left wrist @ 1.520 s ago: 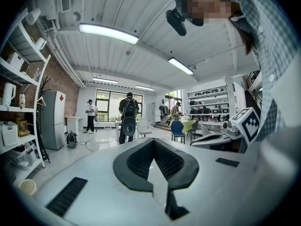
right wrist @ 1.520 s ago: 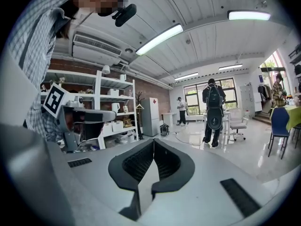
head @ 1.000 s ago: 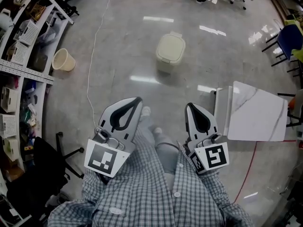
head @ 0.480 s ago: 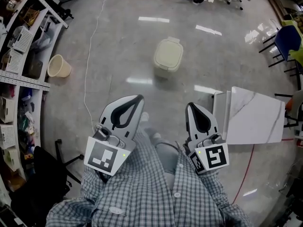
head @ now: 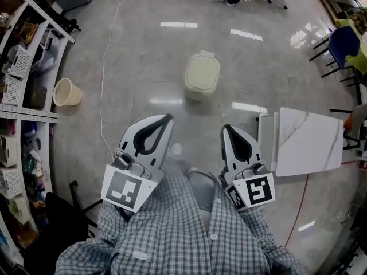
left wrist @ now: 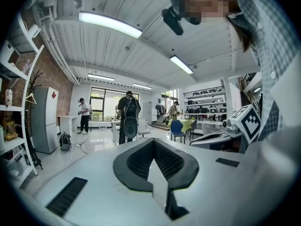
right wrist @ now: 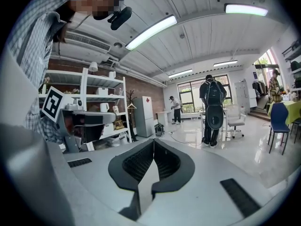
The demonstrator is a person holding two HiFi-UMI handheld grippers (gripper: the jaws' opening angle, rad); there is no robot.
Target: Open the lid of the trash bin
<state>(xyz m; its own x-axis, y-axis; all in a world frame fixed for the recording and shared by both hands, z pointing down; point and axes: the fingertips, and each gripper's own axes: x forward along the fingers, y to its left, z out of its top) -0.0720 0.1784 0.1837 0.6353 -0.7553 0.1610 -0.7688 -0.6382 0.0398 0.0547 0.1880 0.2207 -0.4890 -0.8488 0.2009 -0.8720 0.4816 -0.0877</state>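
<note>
No readable word, brand or number anywhere you looked. Left cube marker (head: 122,192) on left gripper (head: 165,121) carried black-and-white square pattern only, no letters. Right cube marker (head: 253,191) on right gripper (head: 225,129) carried same kind of pattern, no digits. Small red sticker (left wrist: 53,94) on fridge (left wrist: 44,121) door, seen from your left gripper view, was too small to read.

A beige pail (head: 67,91) stands on the glossy grey floor (head: 143,56), near a cluttered shelving rack (head: 26,67). A thin white cable (head: 103,96) trails across the floor beside it. At the right lies a white marbled panel (head: 309,142), with a blue chair (head: 346,43) beyond it. A black office chair (head: 57,216) sits at lower left.
</note>
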